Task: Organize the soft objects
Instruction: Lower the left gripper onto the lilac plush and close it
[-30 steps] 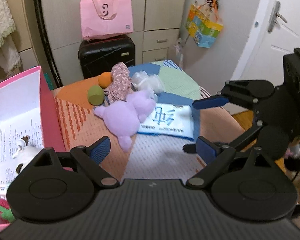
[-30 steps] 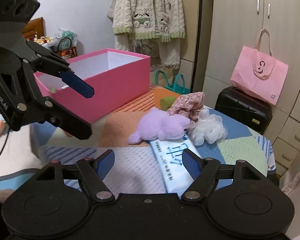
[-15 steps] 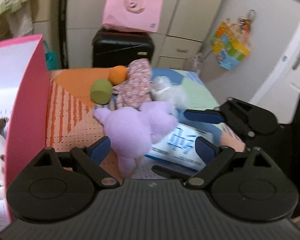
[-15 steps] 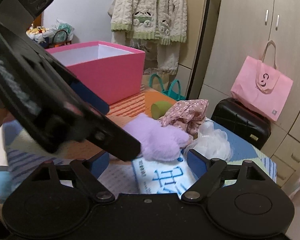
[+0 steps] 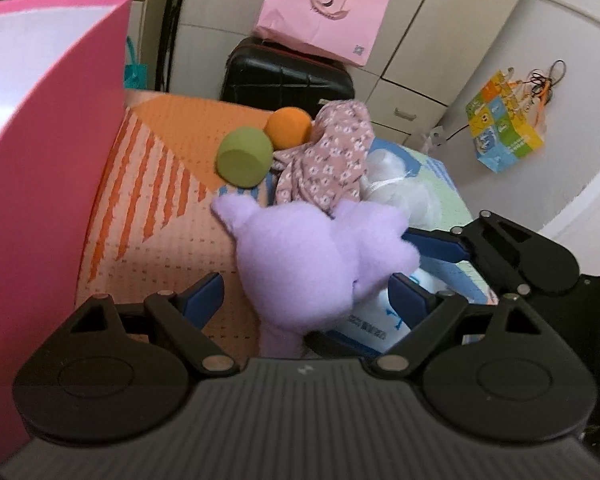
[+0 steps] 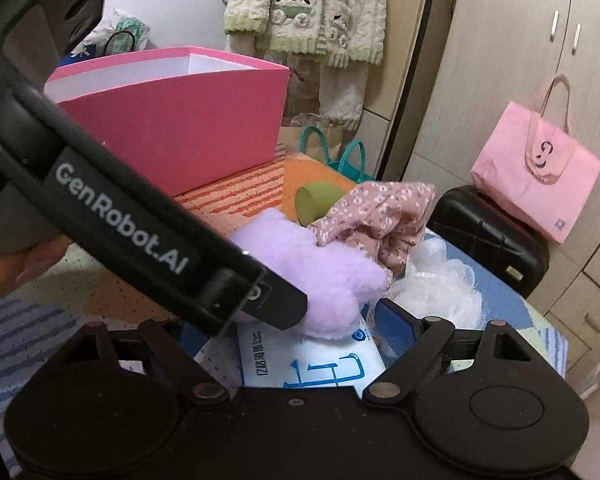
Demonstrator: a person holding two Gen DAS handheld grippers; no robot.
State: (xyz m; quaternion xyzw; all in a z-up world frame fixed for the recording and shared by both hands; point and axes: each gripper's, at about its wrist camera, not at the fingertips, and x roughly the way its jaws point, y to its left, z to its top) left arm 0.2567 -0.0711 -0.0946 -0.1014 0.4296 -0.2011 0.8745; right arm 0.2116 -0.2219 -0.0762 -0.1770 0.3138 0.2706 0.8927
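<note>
**patchy_q:** Patchwork table cover point(image 5: 148, 240) is what everything sits on, with the big pink box point(image 5: 40, 200) at its left edge. Where's the purple plush?

**umi_fan:** That purple plush point(image 5: 312, 256) lies right between the wide-open jaws of the left gripper point(image 5: 308, 300), pads not pressing it. It's partly on top of the tissue pack point(image 6: 312, 364), which sits between the right gripper point(image 6: 284, 332) jaws, which have just been opening. Floral cloth point(image 5: 328, 156), white mesh puff point(image 6: 440, 284), green ball point(image 5: 244, 158) and orange ball point(image 5: 290, 126) are just behind.

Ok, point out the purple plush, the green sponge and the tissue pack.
purple plush point(image 5: 300, 264), left wrist view, middle of its body
green sponge point(image 5: 242, 158), left wrist view, its flat face
tissue pack point(image 6: 312, 364), right wrist view, printed top
</note>
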